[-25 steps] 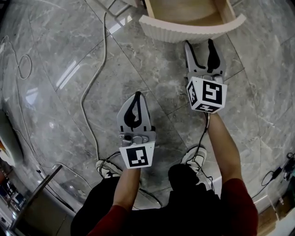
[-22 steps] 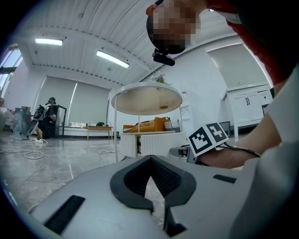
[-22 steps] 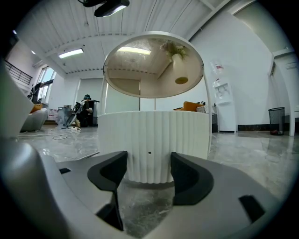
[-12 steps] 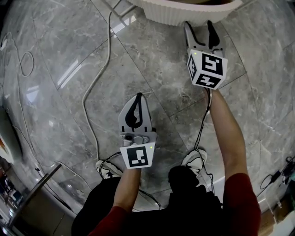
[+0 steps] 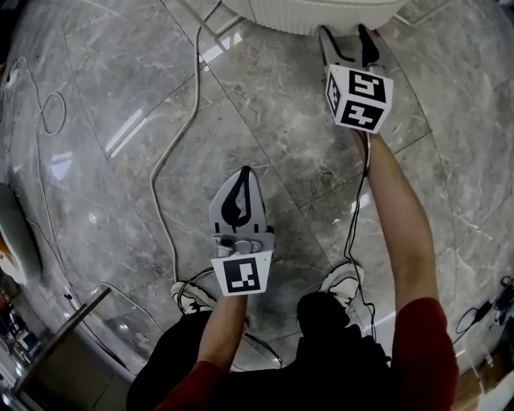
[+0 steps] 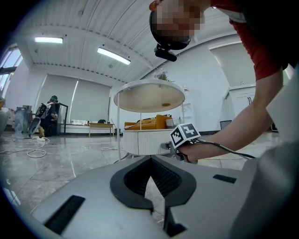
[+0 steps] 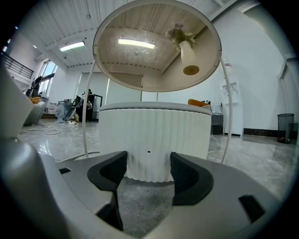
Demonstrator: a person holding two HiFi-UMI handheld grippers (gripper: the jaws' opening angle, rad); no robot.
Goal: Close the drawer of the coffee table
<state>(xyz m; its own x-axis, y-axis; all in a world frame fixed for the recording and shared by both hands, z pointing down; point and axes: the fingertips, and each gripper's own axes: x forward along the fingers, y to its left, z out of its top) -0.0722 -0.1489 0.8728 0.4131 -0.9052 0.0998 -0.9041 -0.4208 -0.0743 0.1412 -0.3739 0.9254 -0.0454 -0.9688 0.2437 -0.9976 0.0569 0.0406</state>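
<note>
White and ribbed, the curved front of the drawer [image 5: 313,14] shows only as a strip at the top edge of the head view, with grey marble floor [image 5: 120,88] below it. The right gripper [image 5: 344,34] reaches out to the drawer, its tips right at the ribbing. The left gripper [image 5: 241,175] hangs well back from the drawer, over the floor.

In the left gripper view its jaws are pressed together with nothing held. The drawer sits far ahead, low in the coffee table [image 6: 140,98].

In the right gripper view the jaws stand apart and empty. The ribbed front fills the gap between them, seemingly touching, with a small dark dot at its middle.

The closing push looks nearly done, but whether the drawer is fully home cannot be told. The next move calls for a straight, level shove until it stops, without the tips skidding sideways on the ribs.
</note>
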